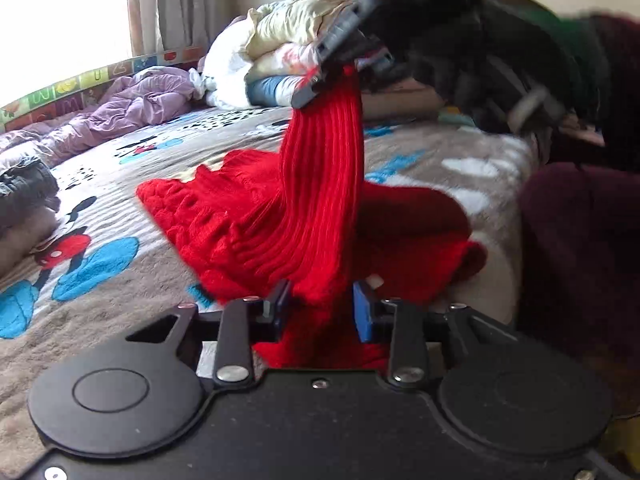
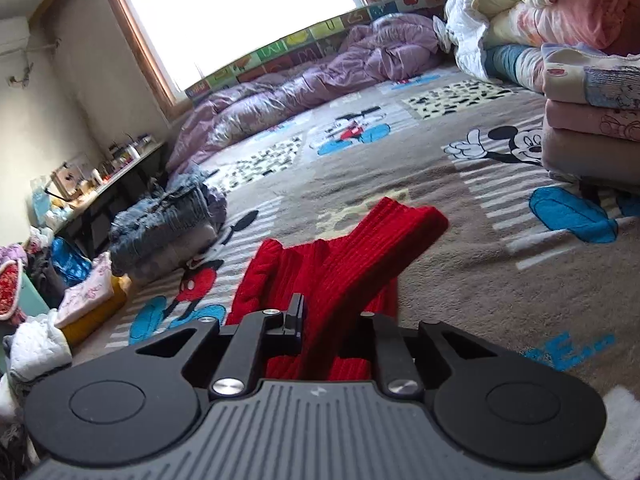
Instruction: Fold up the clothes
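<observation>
A red ribbed knit sweater (image 1: 240, 216) lies bunched on the cartoon-print blanket (image 1: 120, 288). In the left wrist view my left gripper (image 1: 322, 310) is low at the sweater's near edge, its pads closed on a thick fold of red knit. One sleeve (image 1: 324, 152) rises steeply to my right gripper (image 1: 340, 66), which is shut on the sleeve's end above the bed. In the right wrist view the same sleeve (image 2: 380, 236) runs out from between the fingers of the right gripper (image 2: 332, 320), with the sweater body (image 2: 276, 276) below it.
A stack of folded clothes (image 2: 592, 116) stands at the right, with piled quilts (image 1: 272, 48) behind. A purple duvet (image 2: 304, 80) lies under the window. Crumpled jeans (image 2: 168, 216) sit at the bed's left edge. A person in dark maroon (image 1: 580, 264) stands at the right.
</observation>
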Motion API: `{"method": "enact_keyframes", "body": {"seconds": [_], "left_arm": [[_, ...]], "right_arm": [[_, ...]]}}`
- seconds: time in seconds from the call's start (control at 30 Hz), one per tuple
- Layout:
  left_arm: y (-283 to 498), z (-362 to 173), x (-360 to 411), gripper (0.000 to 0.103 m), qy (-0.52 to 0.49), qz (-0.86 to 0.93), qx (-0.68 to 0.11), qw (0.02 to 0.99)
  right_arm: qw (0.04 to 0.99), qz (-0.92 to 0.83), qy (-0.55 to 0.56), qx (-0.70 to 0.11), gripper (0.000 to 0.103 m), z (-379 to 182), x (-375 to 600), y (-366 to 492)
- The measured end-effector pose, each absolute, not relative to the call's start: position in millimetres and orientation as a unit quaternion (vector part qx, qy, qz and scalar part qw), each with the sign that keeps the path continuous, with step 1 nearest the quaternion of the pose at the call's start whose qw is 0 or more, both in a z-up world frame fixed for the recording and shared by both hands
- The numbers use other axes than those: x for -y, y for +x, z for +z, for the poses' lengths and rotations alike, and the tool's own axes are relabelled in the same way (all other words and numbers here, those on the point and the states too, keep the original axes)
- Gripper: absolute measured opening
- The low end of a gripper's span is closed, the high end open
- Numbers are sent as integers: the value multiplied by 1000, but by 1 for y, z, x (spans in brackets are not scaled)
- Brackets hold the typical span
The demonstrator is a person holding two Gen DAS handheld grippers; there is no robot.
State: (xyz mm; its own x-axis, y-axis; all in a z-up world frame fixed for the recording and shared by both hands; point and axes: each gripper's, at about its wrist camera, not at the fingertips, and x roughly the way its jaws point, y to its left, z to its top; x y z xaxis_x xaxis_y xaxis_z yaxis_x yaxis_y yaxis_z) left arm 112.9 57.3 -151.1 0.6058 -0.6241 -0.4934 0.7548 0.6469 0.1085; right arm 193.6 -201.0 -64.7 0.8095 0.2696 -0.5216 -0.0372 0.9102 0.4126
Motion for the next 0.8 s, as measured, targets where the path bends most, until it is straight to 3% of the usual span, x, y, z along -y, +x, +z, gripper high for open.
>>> {"method": "enact_keyframes", "body": {"seconds": [0.17, 0.4, 0.6, 0.8], "left_arm": [[114, -155, -61, 30, 142, -391, -218, 883], [128, -154, -84, 25, 42, -399, -239, 884], [142, -158, -103, 25, -50, -401, -260, 877], [150, -159, -126, 25, -123, -386, -272, 873]], "right_arm": [[934, 70, 152, -317, 18, -56, 175, 220], [935, 54, 83, -341, 18, -48, 132, 261], [931, 52, 54, -357, 46, -46, 102, 293], [934, 76, 93, -338, 57, -40, 100, 305]]}}
